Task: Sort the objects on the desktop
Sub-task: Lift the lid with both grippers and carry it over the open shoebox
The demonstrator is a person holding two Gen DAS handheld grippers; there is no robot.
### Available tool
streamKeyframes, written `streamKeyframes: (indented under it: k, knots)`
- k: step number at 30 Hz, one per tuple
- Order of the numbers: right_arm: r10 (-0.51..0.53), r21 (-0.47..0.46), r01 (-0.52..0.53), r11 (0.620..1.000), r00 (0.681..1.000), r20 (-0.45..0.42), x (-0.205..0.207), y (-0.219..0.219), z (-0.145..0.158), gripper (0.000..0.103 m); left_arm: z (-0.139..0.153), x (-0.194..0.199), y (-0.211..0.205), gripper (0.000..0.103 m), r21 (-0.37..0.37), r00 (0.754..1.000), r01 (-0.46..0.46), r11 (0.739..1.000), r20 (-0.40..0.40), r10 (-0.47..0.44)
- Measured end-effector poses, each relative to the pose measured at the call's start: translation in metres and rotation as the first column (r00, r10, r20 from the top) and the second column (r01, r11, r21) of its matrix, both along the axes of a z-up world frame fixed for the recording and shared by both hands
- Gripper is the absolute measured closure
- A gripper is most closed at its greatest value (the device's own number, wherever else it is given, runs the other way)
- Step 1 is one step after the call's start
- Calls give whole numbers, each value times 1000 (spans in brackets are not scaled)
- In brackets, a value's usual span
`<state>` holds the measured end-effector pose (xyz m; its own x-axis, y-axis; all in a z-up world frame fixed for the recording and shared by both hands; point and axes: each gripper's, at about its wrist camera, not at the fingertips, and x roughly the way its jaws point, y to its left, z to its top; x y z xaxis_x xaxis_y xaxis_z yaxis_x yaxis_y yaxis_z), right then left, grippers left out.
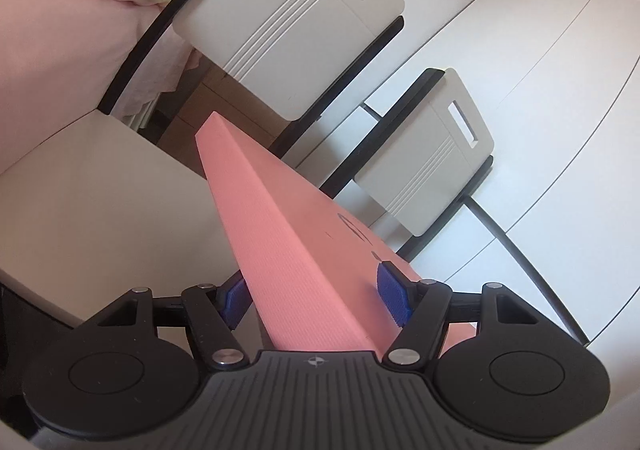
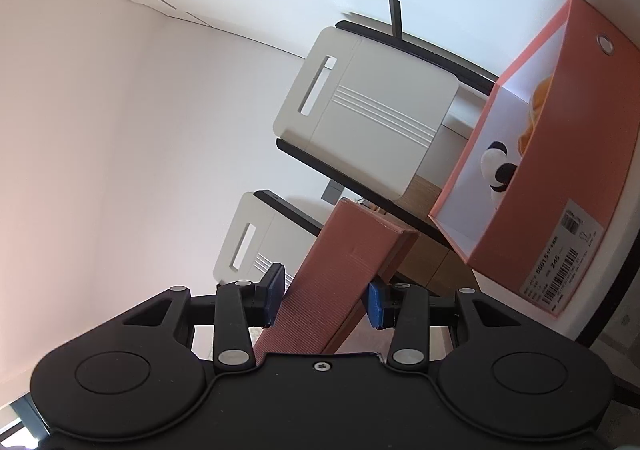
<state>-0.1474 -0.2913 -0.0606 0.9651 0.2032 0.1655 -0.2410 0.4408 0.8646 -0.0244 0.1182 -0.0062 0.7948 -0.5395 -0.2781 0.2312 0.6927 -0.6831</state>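
Note:
A long pink box lid (image 1: 280, 234) runs forward between the blue pads of my left gripper (image 1: 316, 298), which is shut on its rim, above the white table (image 1: 100, 210). In the right wrist view the same lid (image 2: 344, 258) shows its ribbed side, and my right gripper (image 2: 326, 298) is shut on it too. To the right, the open pink box (image 2: 560, 186) with a barcode label rests on the table (image 2: 600, 262). A black-and-white plush toy (image 2: 496, 166) and something orange (image 2: 536, 118) lie inside it.
Two beige chairs (image 1: 288, 22) (image 1: 432, 170) with black frames stand past the table, seen again as chair backs (image 2: 372, 118) (image 2: 256, 238). A bed with pink bedding (image 1: 60, 30) is at the far left. White cabinet panels (image 1: 560, 90) fill the right.

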Motion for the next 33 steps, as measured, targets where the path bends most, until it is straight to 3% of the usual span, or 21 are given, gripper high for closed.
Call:
streamKeyframes:
  k: [11,17,28,33]
  knots:
    - [-80,-24,82,996,993,85,-16,-58,29,60,27,8,-60,31,-20,995,60,998,75,-58]
    - [-158,-43,162,986,984,81,-28,-95,31,60,20,22,-106,30,-32,988,144,989,55,-142]
    - [-234,29,234,972,972,-2,-19,-144,7,60,6,57,-175,30,24,965,261,965,27,-262]
    - [-237,95,249,964,964,-118,-7,-160,-12,60,-7,80,-196,29,60,948,317,947,13,-318]
